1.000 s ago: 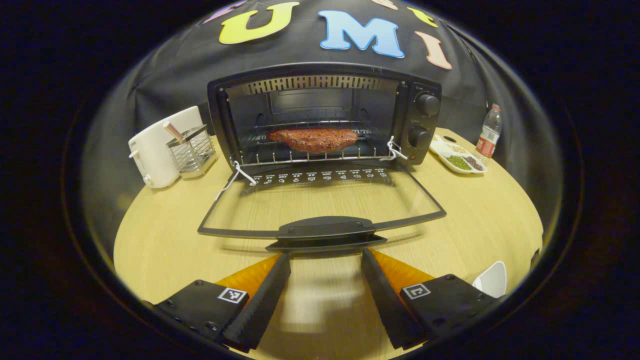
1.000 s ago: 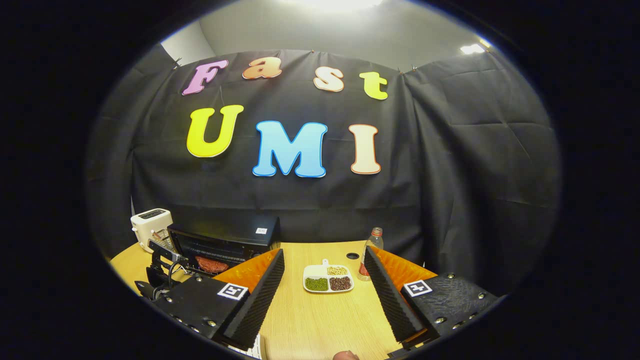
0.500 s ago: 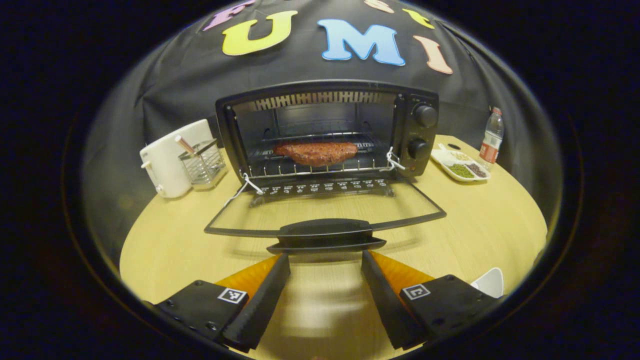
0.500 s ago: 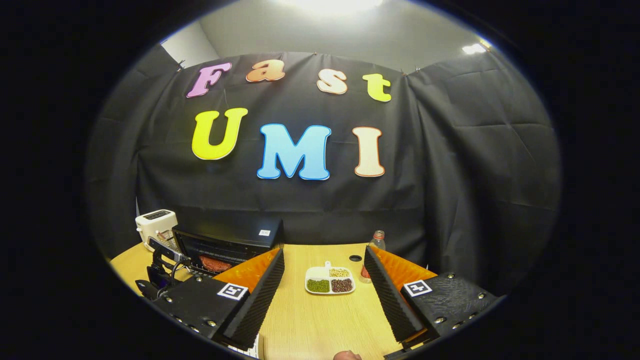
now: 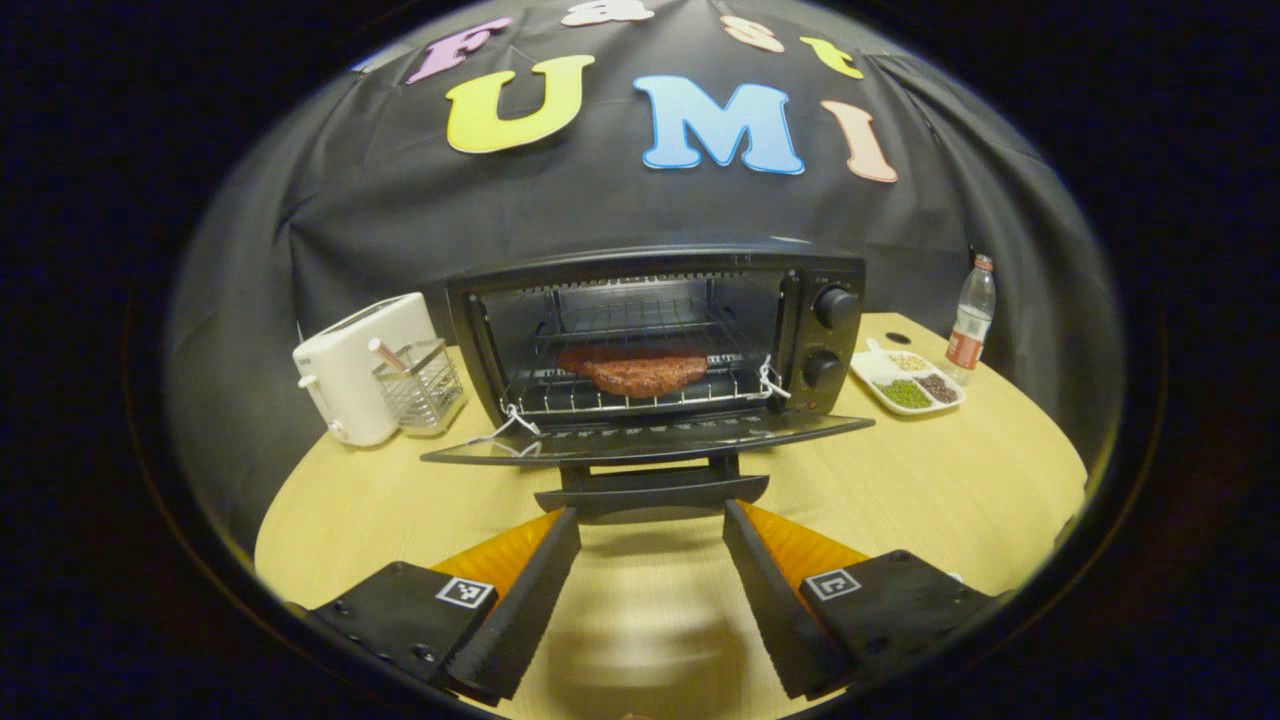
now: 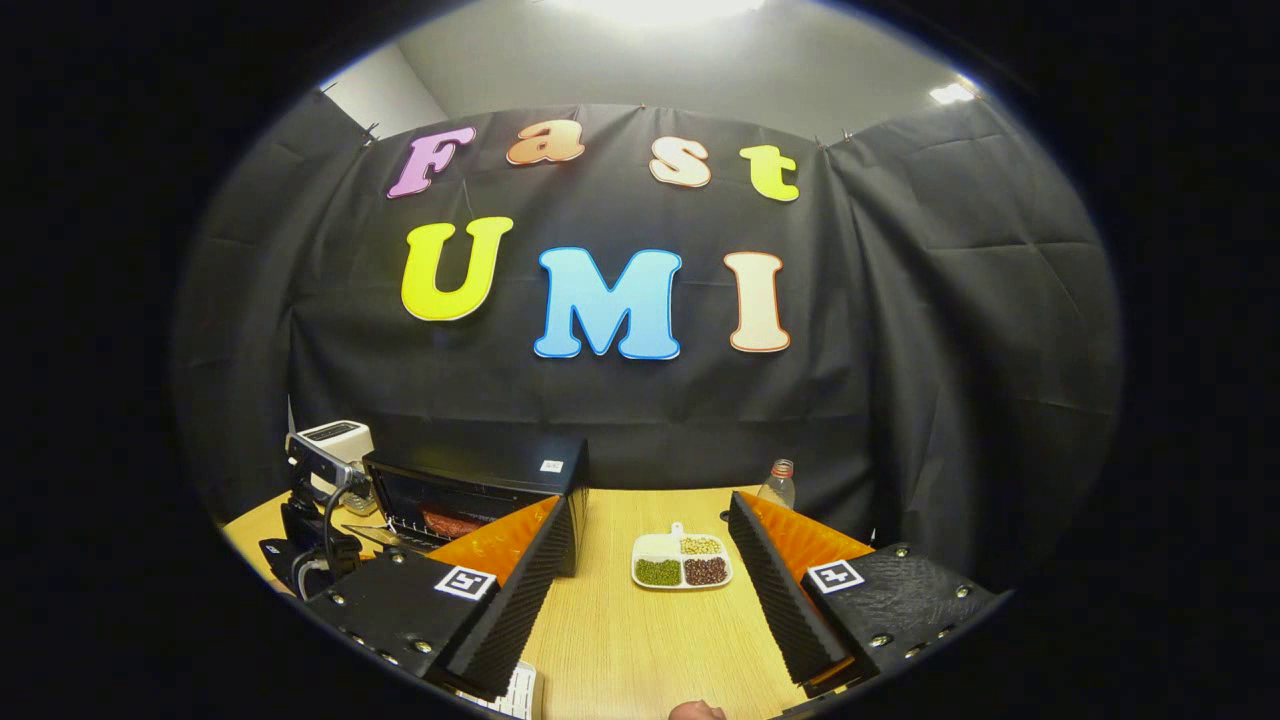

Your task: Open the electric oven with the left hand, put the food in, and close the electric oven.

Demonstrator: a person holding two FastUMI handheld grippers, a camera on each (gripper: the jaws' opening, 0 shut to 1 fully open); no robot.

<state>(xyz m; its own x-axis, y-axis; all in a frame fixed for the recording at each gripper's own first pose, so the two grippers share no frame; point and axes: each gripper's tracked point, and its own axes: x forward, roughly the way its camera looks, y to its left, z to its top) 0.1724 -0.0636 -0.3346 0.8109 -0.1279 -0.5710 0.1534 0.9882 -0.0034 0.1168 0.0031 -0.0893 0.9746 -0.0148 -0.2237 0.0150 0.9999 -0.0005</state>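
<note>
The black electric oven [image 5: 655,330] stands at the back of the wooden table with its glass door [image 5: 650,440] hinged down flat. A reddish-brown slab of meat [image 5: 632,370] lies on the wire rack inside. My left gripper [image 5: 650,520] is open, its fingertips just below and in front of the door handle [image 5: 650,490], apart from it. In the right gripper view the oven [image 6: 475,490] sits at the left with the meat [image 6: 450,522] inside. My right gripper [image 6: 648,512] is open and holds nothing, raised over the table.
A white toaster [image 5: 355,365] and a wire rack [image 5: 420,385] stand left of the oven. A divided dish of beans [image 5: 907,378] and a bottle [image 5: 968,320] are to its right. The dish [image 6: 682,560] lies ahead of my right gripper.
The left gripper has dropped lower, so the open door now appears edge-on just above its fingertips. The right gripper has shifted slightly, still open.
</note>
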